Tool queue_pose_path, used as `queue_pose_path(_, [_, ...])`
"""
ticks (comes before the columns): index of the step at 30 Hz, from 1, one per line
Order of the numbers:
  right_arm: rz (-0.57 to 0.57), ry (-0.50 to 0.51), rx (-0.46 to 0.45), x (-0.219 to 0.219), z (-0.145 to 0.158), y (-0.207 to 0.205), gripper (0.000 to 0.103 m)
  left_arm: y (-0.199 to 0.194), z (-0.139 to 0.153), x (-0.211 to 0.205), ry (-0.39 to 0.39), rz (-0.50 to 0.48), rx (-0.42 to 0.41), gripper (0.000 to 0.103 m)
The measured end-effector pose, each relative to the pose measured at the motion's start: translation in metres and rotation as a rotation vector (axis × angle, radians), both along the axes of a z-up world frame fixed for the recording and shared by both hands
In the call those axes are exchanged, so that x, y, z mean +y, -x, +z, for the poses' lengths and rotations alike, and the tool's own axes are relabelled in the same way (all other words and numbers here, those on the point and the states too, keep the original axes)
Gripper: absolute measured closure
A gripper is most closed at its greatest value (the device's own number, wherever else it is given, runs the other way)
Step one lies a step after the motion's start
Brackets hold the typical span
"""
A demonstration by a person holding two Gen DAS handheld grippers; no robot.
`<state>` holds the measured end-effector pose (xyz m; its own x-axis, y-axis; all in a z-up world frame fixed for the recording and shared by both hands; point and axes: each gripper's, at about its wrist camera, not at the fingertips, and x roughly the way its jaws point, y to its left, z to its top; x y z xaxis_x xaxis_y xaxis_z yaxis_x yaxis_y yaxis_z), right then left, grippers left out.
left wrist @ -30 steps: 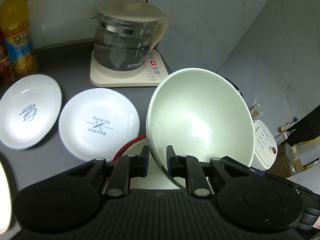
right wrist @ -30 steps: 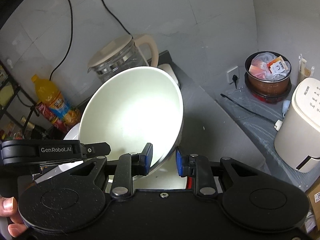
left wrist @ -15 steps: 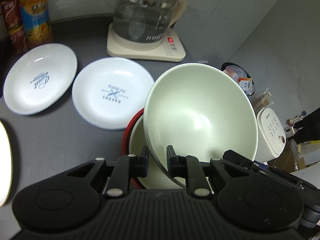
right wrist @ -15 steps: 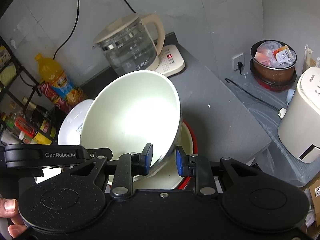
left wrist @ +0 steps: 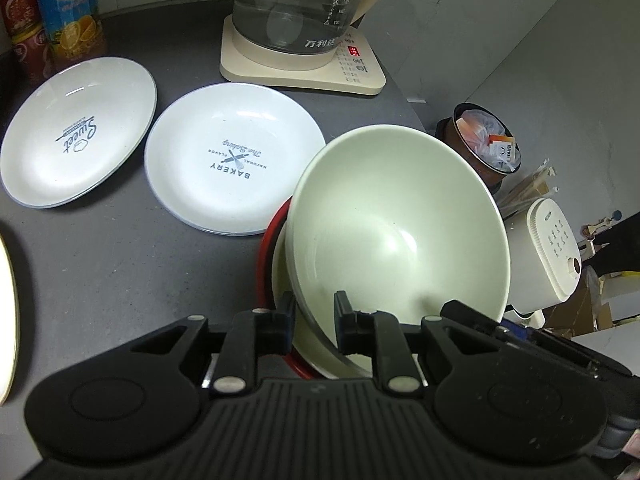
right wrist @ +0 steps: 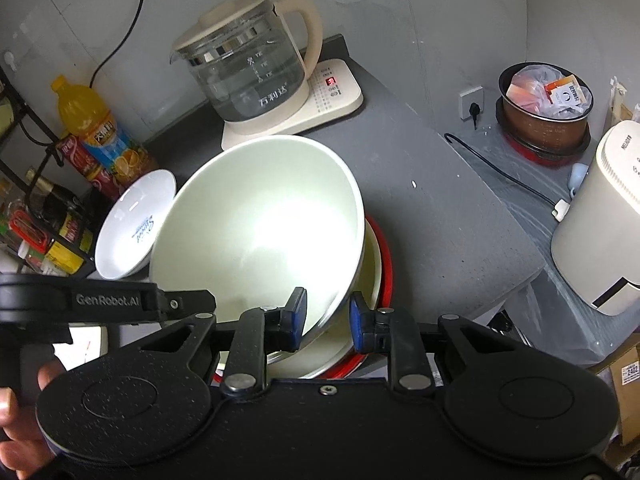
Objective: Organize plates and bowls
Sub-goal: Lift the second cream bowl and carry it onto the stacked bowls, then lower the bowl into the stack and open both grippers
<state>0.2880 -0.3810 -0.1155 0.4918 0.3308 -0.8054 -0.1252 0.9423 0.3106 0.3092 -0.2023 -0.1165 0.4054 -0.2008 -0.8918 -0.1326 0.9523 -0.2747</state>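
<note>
Bowl [left wrist: 400,224] rim pinched in both left gripper [left wrist: 313,322] and right gripper [right wrist: 326,318], tilted over red-rimmed bowl [right wrist: 380,256].

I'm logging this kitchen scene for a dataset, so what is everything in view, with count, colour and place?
Pale green ceramic bowl: one, tilted, held over the red-rimmed bowl.
Red-rimmed cream bowl: one, on the counter beneath it.
White printed plates: two, side by side, counter left.
Glass kettle on cream base: one, counter back.
Orange juice bottle: one, back left.
Grey counter: one.
Brown bin: one, floor right.
Cream appliance: one, far right.
Left gripper: shut on the bowl rim.
Right gripper: likewise.
</note>
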Motion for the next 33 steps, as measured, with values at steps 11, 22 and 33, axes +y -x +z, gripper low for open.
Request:
queue_pose_path(11, [-0.001, -0.001, 0.011, -0.002, -0.002, -0.002, 0.083, -0.002, 0.007, 0.006, -0.012, 0.004, 0.016, 0.083])
queue_pose_path(22, [-0.011, -0.051, -0.015, -0.013, 0.008, 0.01, 0.072, 0.01, 0.024, 0.01, -0.03, 0.038, -0.024, 0.064])
queue_pose_path(33, [0.013, -0.094, -0.085, -0.003, 0.027, 0.02, 0.04, 0.043, 0.034, 0.029, -0.097, 0.13, -0.049, 0.039])
